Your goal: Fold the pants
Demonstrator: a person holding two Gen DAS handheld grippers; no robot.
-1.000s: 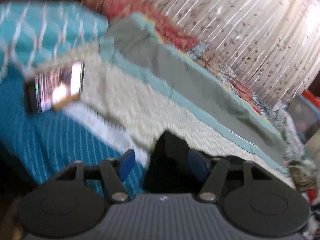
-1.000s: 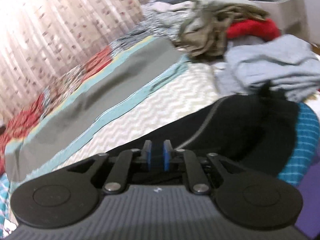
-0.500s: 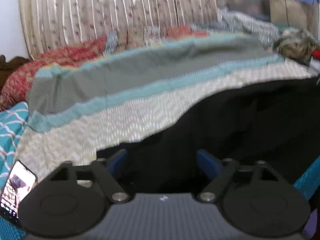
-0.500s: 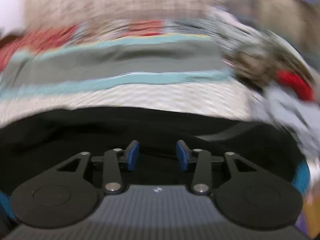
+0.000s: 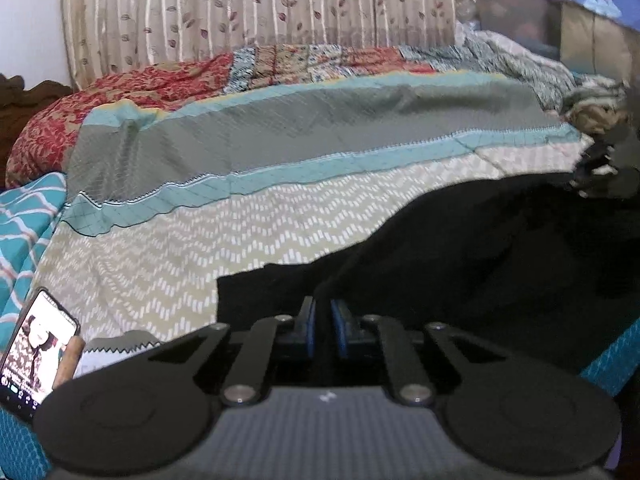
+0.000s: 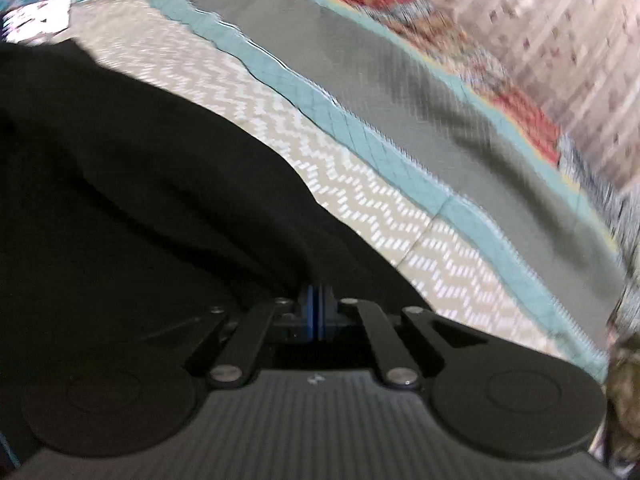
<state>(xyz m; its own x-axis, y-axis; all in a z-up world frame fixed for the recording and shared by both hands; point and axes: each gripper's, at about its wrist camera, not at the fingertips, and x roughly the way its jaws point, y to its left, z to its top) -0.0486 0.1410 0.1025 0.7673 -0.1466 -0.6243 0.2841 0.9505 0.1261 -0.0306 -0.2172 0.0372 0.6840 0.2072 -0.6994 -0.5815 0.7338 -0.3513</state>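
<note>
Black pants (image 5: 480,248) lie spread on the bed's patterned quilt (image 5: 240,232). In the left wrist view my left gripper (image 5: 323,330) is shut on a fold of the black fabric near a leg end. In the right wrist view the pants (image 6: 140,184) fill the left side, and my right gripper (image 6: 318,312) is shut on their edge, its blue pads pressed together. The other gripper (image 5: 600,176) shows dimly at the far right of the left wrist view.
A lit phone (image 5: 36,348) lies at the bed's left edge. A red patterned blanket (image 5: 120,96) and curtain (image 5: 240,8) are behind. A clothes pile (image 5: 592,108) sits at the far right, with storage boxes (image 5: 516,12) beyond.
Both grippers were open half a second ago and have closed on the black pants. The right wrist view has swung and tilted toward the bed's left end.
</note>
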